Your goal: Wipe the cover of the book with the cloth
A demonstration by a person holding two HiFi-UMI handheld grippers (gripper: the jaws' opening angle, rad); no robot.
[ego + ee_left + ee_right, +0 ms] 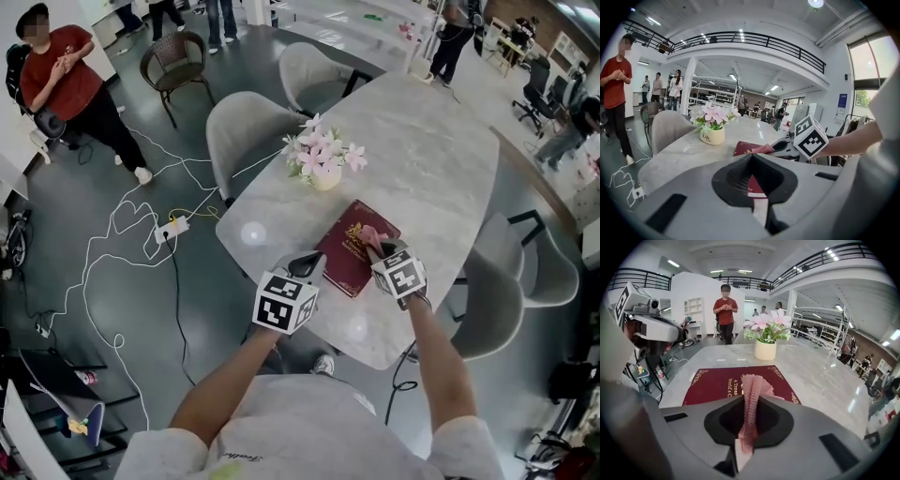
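With my left tongs (751, 176) clamped on the book (712, 385) edge, I'm aiming to drag the cloth (751, 389) pinched in my right tongs (749, 404) flat, straight ahead.

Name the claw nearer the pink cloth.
Right. The right claw is shut on the cloth atop the book; the left claw clamps the book's edge, apart from it.

Only part of the gold title on the book (708, 383) reads (the cloth (751, 390) covers the rest); in the head view the left gripper (309, 264) hides its near corner.
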